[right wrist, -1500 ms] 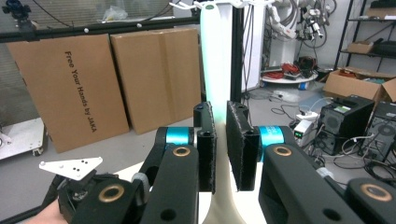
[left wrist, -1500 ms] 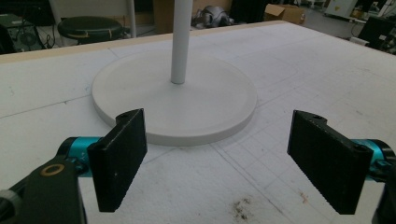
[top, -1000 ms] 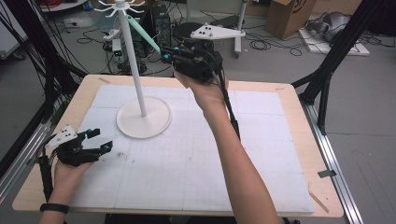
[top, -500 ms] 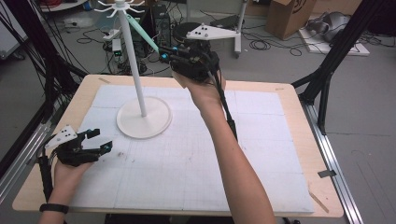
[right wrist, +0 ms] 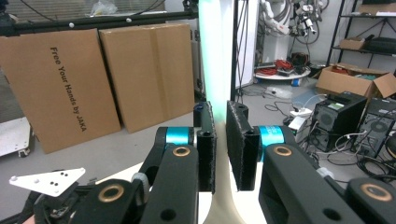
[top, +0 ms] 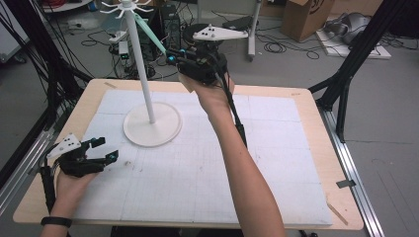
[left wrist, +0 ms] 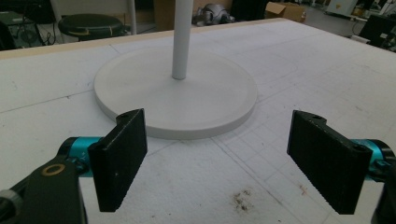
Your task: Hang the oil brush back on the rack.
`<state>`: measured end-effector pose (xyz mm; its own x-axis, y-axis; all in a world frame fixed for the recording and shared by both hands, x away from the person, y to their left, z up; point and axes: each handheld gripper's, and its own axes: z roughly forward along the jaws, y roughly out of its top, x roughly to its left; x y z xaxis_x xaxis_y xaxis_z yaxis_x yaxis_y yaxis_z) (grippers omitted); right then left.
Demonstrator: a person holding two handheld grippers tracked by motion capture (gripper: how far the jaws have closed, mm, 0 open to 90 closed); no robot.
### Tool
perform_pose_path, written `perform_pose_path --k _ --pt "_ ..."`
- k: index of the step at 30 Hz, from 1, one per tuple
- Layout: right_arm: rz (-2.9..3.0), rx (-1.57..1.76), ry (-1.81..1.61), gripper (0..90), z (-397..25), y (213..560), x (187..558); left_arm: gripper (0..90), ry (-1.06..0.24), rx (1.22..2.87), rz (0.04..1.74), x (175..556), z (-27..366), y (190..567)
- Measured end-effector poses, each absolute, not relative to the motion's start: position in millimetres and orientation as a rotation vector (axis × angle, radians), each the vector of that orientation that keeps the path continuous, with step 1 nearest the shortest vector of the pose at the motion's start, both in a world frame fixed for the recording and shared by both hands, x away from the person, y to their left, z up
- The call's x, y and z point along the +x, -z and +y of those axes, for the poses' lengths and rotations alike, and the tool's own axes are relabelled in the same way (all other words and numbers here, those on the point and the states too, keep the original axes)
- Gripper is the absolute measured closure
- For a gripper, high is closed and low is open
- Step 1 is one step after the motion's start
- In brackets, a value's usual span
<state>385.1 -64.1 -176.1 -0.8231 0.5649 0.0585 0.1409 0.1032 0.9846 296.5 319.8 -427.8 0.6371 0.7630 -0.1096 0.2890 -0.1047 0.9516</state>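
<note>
My right tongs (top: 174,58) are pinched on a pale green spoon-like utensil (top: 149,30), held high beside the white stand (top: 143,74) with its far end angled toward the hooks (top: 127,8) at the top, which I judge puts it in line for hanging. My left tongs (top: 101,149) rest spread and empty low on the bench (top: 276,138), near the stand's round base (left wrist: 187,100), probably to keep clear yet close enough to steady it.

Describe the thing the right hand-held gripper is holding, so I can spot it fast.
Find the tall white stand on the table. From near its hooked top, a slim pale-green piece slants down into the right hand-held gripper, which is shut on it. It is the one green thing among white parts.
</note>
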Motion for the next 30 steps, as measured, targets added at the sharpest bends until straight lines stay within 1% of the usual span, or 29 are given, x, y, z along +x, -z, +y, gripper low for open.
perform_pose_path --k 8,11,12,13,14,16,23,24,27,30 --pt "2.066 0.708 -1.749 82.5 -55 181 392 20.7 -0.499 1.685 0.863 295 319 427" --pt "2.072 0.708 -1.725 80.7 -53 183 393 20.7 -0.499 1.682 0.862 295 319 427" --pt "2.064 0.715 -1.727 67.5 -52 184 394 20.7 -0.501 1.683 0.863 295 319 427" --pt "2.064 0.715 -1.727 67.5 -52 184 394 20.7 -0.501 1.683 0.863 295 319 427" --pt "2.065 0.723 -1.736 64.7 -52 184 394 20.7 -0.501 1.681 0.864 295 319 427" --pt "2.073 0.718 -1.732 66.4 -54 184 394 20.7 -0.504 1.682 0.865 295 320 427" --pt "2.082 0.688 -1.733 61.3 -76 186 387 20.9 -0.507 1.673 0.866 296 319 427" --pt "2.091 0.676 -1.727 60.6 -85 189 383 20.9 -0.507 1.670 0.868 296 319 427" --pt "2.104 0.674 -1.718 58.6 -94 193 379 21.2 -0.513 1.648 0.871 296 320 426" --pt "2.109 0.670 -1.726 55.9 -117 203 370 21.2 -0.524 1.636 0.877 296 323 424"
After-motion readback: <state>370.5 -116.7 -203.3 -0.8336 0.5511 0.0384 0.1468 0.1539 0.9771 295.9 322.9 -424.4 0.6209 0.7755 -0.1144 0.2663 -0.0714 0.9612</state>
